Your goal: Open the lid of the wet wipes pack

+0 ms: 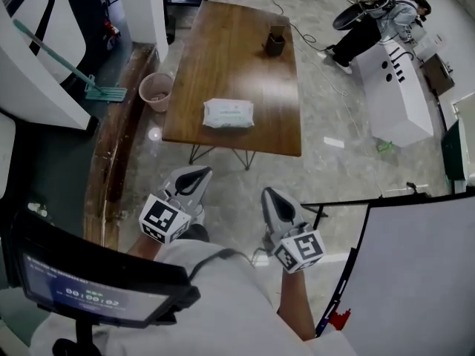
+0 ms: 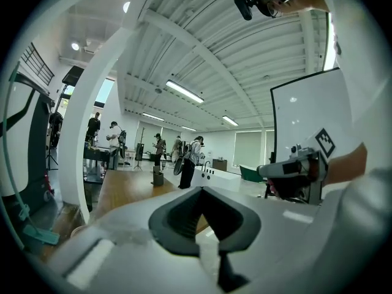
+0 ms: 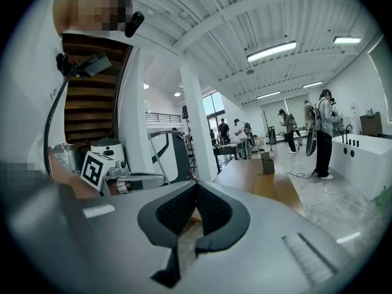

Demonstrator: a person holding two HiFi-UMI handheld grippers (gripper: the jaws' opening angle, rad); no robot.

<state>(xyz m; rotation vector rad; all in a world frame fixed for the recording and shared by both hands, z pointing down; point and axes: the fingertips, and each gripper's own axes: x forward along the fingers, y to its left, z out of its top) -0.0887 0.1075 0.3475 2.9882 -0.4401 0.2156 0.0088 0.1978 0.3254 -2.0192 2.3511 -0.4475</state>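
The wet wipes pack (image 1: 228, 113), white with a green label, lies flat near the front edge of the wooden table (image 1: 230, 43), its lid down. Both grippers hover over the floor short of the table, well apart from the pack. In the head view my left gripper (image 1: 194, 175) and my right gripper (image 1: 272, 196) point towards the table, each with its jaws together and nothing between them. My left gripper (image 2: 201, 190) shows its pads meeting in its own view, and so does my right gripper (image 3: 196, 185). The pack is hidden behind the jaws in both gripper views.
A dark cup (image 1: 275, 43) stands at the table's far right. A pink bucket (image 1: 156, 91) and a mop (image 1: 104, 93) are left of the table. A white board (image 1: 415, 273) stands at the right, a white cabinet (image 1: 393, 87) beyond it. People stand at the far end.
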